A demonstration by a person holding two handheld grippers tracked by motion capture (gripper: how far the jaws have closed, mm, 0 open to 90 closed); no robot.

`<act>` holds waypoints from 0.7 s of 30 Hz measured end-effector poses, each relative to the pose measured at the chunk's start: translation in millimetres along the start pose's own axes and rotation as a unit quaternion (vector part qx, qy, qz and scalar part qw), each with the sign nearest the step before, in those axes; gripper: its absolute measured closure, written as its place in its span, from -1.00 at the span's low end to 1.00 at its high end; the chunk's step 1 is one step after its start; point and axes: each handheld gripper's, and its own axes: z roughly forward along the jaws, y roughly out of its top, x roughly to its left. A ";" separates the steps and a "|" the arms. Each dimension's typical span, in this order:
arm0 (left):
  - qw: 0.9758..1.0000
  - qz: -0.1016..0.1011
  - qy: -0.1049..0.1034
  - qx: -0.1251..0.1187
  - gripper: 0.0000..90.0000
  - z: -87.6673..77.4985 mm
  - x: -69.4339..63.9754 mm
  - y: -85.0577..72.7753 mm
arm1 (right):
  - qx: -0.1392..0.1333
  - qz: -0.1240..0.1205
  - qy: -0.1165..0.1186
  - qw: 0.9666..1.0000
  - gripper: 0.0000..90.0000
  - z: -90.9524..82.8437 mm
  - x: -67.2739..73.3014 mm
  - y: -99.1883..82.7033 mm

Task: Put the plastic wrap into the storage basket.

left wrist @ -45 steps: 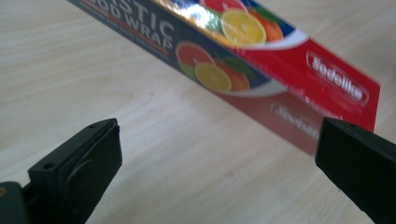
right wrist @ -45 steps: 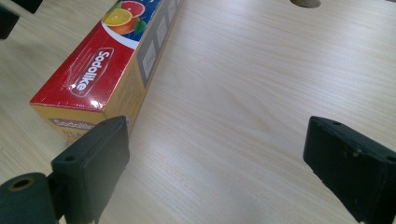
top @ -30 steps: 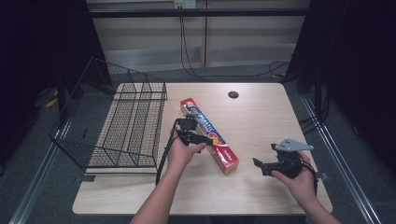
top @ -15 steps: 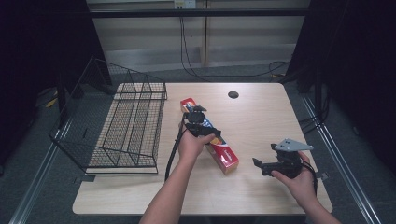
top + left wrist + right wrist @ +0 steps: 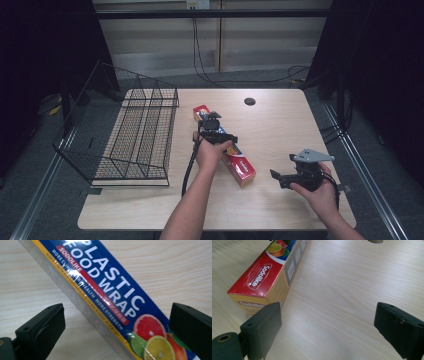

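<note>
Left gripper (image 5: 216,131) has slid toward twelve o'clock along the plastic wrap box (image 5: 105,300), jaws wide astride it, gripping nothing. Probably a pickup coming. Right gripper (image 5: 287,176) waits at four o'clock, open, empty.

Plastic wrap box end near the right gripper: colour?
Red, with a yellow end face; right gripper view.

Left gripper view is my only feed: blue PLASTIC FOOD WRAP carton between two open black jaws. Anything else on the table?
Observer: A black wire basket stands on the wooden table, beside the plastic wrap carton.
Operator: Right gripper?
Observer: The right gripper is open, near the carton's red end but apart from it.
Operator: Is the left gripper touching the carton?
Observer: Can't tell; the left gripper sits over its middle.
</note>
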 end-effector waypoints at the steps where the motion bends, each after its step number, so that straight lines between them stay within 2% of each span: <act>1: 1.000 -0.002 -0.001 -0.001 -0.98 1.2 0.6 -0.6 | -0.001 0.000 0.000 1.000 -0.84 0.2 0.3 0.0; 2: 1.000 -0.011 -0.005 -0.006 -1.00 2.9 0.3 -1.2 | 0.000 -0.001 0.000 1.000 -0.84 0.4 0.4 -0.1; 6: 1.000 -0.026 -0.016 -0.009 -0.99 6.8 0.4 -1.2 | 0.000 -0.004 0.001 1.000 -0.84 1.3 0.5 -0.2; 9: 1.000 -0.019 -0.014 -0.005 -0.99 9.8 -2.7 -1.2 | -0.001 -0.003 0.000 1.000 -0.84 1.3 0.7 -0.1; 13: 1.000 -0.022 -0.011 0.005 -0.98 14.6 -6.0 -2.4 | -0.001 0.000 0.000 1.000 -0.83 0.6 0.1 0.1; 16: 0.999 -0.040 -0.013 0.008 -0.92 14.7 -7.0 -2.0 | -0.002 0.001 0.000 1.000 -0.83 -0.5 -0.7 -0.1; 18: 0.999 -0.043 -0.014 0.011 -0.88 14.0 -5.7 -1.3 | -0.003 0.002 -0.001 1.000 -0.83 -0.4 -1.1 0.0; 21: 0.998 -0.063 -0.019 0.024 -0.79 11.4 -3.6 0.4 | -0.003 -0.001 0.000 1.000 -0.83 0.3 -1.2 -0.4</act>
